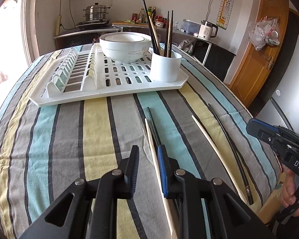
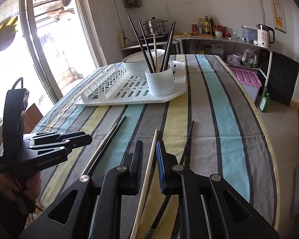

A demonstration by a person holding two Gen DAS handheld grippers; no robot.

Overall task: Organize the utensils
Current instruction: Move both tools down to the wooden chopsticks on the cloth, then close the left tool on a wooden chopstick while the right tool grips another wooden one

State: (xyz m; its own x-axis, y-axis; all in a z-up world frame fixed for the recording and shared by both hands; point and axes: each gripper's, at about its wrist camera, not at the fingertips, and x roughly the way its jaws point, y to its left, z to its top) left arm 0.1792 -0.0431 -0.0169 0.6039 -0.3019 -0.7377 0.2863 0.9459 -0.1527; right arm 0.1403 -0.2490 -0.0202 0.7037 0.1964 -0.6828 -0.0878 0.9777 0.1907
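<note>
Striped tablecloth (image 1: 69, 139) w/ white rack (image 1: 109, 91), cup (image 1: 165, 67) far end | 2 chopstick prs near edge, long axes toward cup | left gripper (image 1: 148, 149) apart over pale chopstick (image 1: 151, 139) | right gripper (image 2: 149, 145) apart, straddling pale stick (image 2: 152, 151), no clamp

Four long thin chopsticks are laid flat on the striped cloth, in two pairs. In each pair a pale wooden chopstick (image 1: 215, 151) (image 2: 149, 167) is seen just beside a black chopstick (image 1: 229, 149) (image 2: 186, 145). More dark and pale chopsticks are stood upright, leaning, in a round white plastic cup (image 1: 165, 65) (image 2: 160, 80).
</note>
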